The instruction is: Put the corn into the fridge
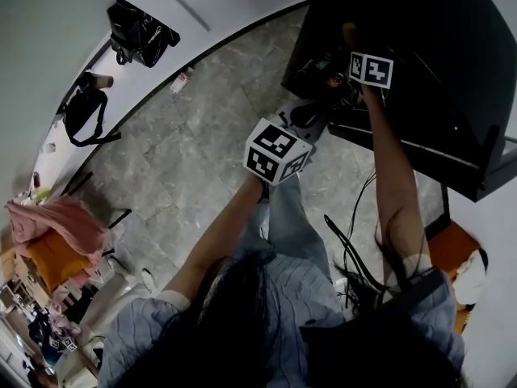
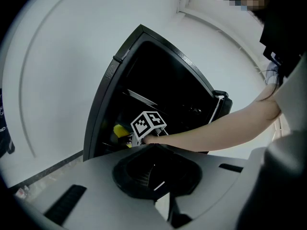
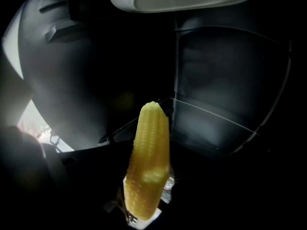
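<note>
Clamps corn (image 3: 147, 166) by its base in right gripper (image 3: 144, 213) fingers, tip inside the fridge (image 2: 144, 80), ready for shelving. Parks left gripper (image 2: 160, 200) outside the fridge, fingers together, empty, clear of the opening.

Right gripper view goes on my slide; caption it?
Right gripper holds the corn inside the dark fridge.
</note>
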### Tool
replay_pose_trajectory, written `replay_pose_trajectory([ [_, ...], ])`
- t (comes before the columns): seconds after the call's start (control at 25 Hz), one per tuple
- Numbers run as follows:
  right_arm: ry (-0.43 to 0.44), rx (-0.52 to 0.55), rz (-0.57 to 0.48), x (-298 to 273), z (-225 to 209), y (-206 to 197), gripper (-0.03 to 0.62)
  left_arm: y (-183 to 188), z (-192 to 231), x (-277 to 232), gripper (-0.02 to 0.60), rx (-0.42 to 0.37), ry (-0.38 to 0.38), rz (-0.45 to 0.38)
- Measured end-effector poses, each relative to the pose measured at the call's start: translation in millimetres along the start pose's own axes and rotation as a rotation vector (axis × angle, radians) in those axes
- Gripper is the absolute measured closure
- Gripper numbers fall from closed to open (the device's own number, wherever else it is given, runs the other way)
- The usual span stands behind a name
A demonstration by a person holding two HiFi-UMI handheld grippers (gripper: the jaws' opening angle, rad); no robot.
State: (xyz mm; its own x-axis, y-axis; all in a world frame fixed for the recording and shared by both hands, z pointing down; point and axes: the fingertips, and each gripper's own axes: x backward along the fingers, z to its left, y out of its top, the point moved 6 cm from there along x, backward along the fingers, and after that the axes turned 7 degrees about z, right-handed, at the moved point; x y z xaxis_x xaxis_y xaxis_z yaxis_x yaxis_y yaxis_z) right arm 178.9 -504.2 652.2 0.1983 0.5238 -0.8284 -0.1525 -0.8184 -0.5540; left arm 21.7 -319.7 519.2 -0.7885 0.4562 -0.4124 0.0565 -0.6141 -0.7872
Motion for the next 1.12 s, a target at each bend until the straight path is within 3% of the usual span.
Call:
replay_pose_trajectory([
  [0.28,-0.006,-0.045,-0.016,-2,-2,3,0.358,-5,3,6,0.574,0.015,0.017,0.002],
  [0.56,-0.018,0.048,-0.031,-5,-1,7,0.358,-11,4,5,0.574,0.028,0.028,0.013],
  [0.92,0.096,0.04,-0.054,-4,3,4,0.333,-18,7,5,0.574,0.054,0.04,0.018],
  [1.12,0.08,0.083,-0.033,-1,5,-2,0.324,-21,6,6,0.574,0.052,0.041,0.027],
])
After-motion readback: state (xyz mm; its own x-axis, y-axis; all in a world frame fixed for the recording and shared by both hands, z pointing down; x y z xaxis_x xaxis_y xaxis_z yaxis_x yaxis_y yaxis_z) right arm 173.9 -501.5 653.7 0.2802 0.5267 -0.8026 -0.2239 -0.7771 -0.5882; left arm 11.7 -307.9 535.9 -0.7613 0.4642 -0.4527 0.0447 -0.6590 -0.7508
